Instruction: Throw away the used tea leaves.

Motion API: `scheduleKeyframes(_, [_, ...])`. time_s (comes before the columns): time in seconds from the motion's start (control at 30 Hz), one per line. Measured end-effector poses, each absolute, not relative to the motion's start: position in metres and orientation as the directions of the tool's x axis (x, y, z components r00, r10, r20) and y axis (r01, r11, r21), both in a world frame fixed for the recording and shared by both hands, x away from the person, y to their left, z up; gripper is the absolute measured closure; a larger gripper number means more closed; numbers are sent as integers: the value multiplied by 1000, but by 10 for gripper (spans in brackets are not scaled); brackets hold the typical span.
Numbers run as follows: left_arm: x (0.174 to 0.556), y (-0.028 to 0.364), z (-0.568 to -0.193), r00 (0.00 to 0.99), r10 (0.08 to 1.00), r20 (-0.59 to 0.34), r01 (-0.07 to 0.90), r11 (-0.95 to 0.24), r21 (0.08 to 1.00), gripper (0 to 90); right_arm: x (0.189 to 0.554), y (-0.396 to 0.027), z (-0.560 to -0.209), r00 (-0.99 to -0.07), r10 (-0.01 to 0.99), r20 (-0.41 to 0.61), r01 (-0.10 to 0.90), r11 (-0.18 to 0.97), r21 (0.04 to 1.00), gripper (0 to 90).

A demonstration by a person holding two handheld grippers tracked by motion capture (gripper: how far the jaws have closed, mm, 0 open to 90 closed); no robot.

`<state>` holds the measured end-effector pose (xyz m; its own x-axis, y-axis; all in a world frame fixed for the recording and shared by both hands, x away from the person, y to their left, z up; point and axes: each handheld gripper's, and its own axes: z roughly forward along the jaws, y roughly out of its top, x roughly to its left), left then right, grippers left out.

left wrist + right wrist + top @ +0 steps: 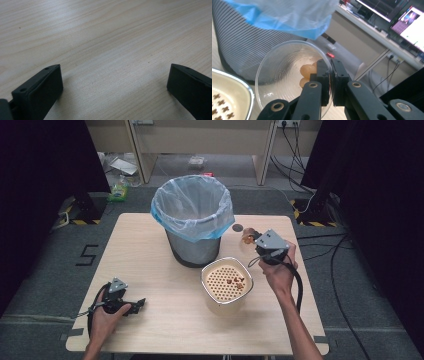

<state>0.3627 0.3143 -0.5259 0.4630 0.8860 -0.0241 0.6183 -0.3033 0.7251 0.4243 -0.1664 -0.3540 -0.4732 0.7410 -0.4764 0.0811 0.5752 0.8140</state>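
- A clear plastic cup (289, 75), lying tipped so its mouth faces the right gripper's camera, has its rim pinched between the black jaws of the right gripper (331, 82); pale brown rounded pieces (307, 71) sit inside near its bottom.
- In the high view that cup (246, 237) is at the 3 o'clock side of the grey striped waste bin (192, 222), just beside it, with the right gripper (257, 240) held by the person's right hand (279, 272).
- The bin stands at the table's 12 o'clock side, lined with a translucent blue plastic bag (192, 205) folded over its rim.
- At the bin's 5 o'clock stands a cream square container with a perforated insert (226, 282), a few brown bits (236, 281) lying on the insert.
- The left gripper (139, 304) rests on the light wooden table (150, 250) toward its 8 o'clock corner, in the left hand (107, 312); in its own view the jaws are spread wide over bare wood (112, 50), pinching nothing.
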Motion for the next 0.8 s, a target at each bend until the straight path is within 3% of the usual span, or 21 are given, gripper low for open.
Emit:
scheduleKeyframes(0.3, [362, 314, -526, 466, 885, -22, 618, -307, 724, 0, 393, -146, -366, -412, 674, -613, -69, 647, 759, 865])
scheduleKeyframes(0.47, [362, 314, -526, 466, 885, -21, 617, -308, 724, 0, 377, -136, -369, -355, 599, -718, -158, 719, 677, 865])
scheduleKeyframes(0.6, [362, 314, -526, 466, 885, -21, 617, -308, 724, 0, 361, -125, -368, -248, 544, -802, -263, 759, 596, 868])
scheduleKeyframes(0.8, [361, 314, -526, 464, 885, -16, 614, -309, 726, 0, 352, -111, -378, -145, 466, -873, -302, 819, 487, 871])
